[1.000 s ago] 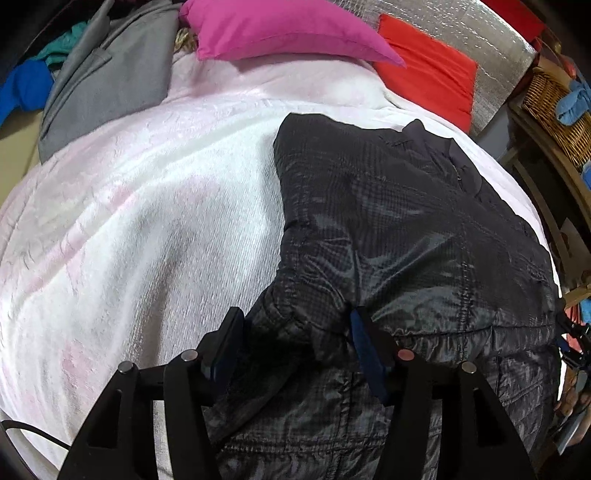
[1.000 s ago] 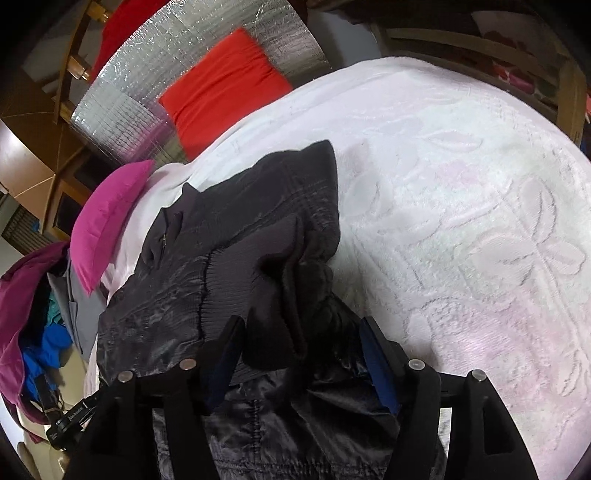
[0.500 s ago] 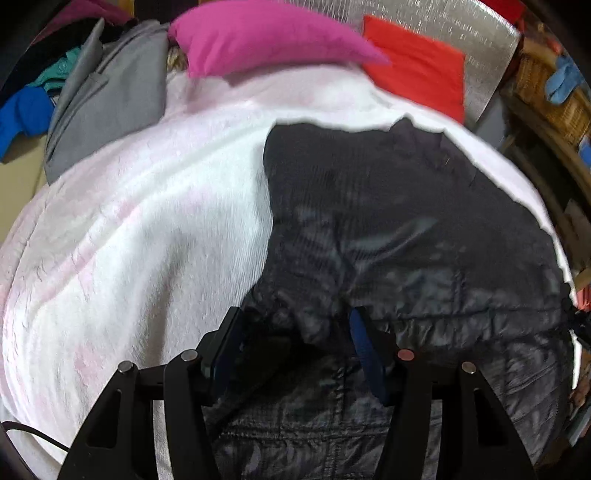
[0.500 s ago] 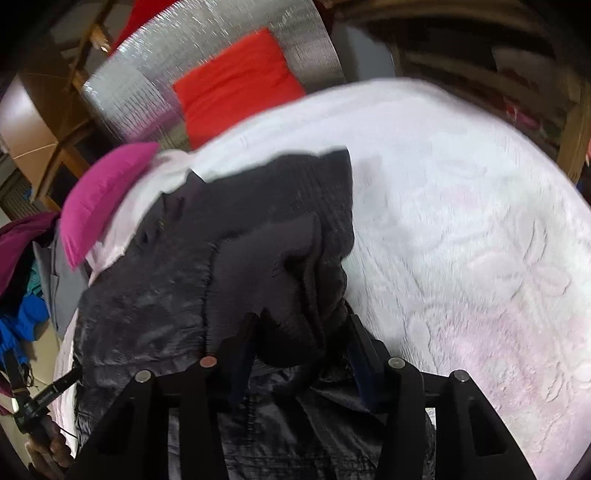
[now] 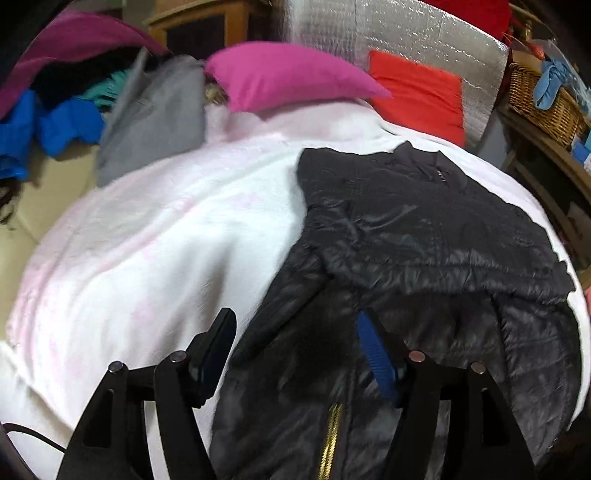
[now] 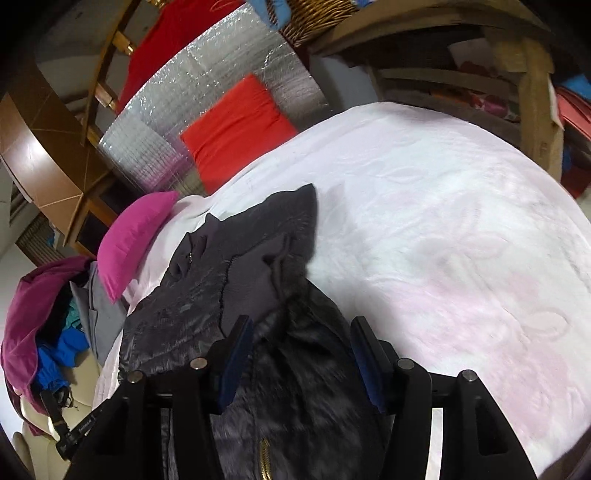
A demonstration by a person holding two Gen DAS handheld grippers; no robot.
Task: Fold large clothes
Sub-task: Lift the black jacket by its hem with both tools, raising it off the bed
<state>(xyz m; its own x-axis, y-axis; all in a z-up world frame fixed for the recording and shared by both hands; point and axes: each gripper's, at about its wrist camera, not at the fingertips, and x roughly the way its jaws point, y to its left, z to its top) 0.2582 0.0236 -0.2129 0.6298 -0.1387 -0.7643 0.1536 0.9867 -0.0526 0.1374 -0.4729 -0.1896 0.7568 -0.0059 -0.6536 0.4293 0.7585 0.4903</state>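
A black quilted jacket (image 5: 424,236) is lying spread on the white blanket (image 5: 147,251) that is covering the bed, its collar pointing up toward the pillows and its hem bunching down near the two tools. In the left wrist view the jacket is filling the stretch from about one o'clock round to six o'clock, with a gold zipper (image 5: 330,435) showing at the bottom edge.

The left gripper (image 5: 295,354) is reaching over the jacket's lower left edge, its jaws opening – dark fabric is lying between the fingers, but the pads are standing clear of it, the left finger (image 5: 216,347) over bare blanket.

The right gripper (image 6: 301,356) is hanging over the other bottom corner, its jaws opening too; a thick fold of the jacket (image 6: 258,266) is sitting between the blue pads, and I cannot tell whether either pad is pressing on it.

Beyond the jacket, at twelve o'clock in the left wrist view, a magenta pillow (image 5: 288,75) is lying beside a red cushion (image 5: 417,96) that is leaning against a silver foil sheet (image 5: 406,33). At ten o'clock a grey garment (image 5: 155,114) is lying at the blanket's edge – next to a heap of blue and purple clothes (image 5: 55,118). A wicker basket (image 5: 543,99) is sitting at two o'clock.
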